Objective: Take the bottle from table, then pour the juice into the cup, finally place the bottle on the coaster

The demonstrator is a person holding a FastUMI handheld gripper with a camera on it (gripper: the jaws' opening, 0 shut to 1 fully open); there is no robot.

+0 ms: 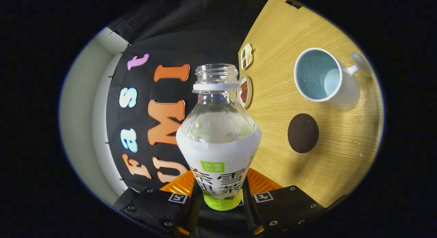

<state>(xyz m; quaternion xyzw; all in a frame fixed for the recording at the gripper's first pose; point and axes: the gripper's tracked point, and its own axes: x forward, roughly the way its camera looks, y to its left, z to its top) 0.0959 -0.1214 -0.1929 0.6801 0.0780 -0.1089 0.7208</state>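
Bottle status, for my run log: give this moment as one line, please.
bottle: uncapped, gripped between jaws, off table | gripper: shut on bottle | cup: on table | coaster: bare, near cup

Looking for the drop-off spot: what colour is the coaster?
Dark brown coaster, clearest in the gripper view.

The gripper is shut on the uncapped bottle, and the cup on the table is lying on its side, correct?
Not quite. The gripper is shut on the uncapped bottle, but the gripper view shows the cup standing upright on the table, mouth open upward.
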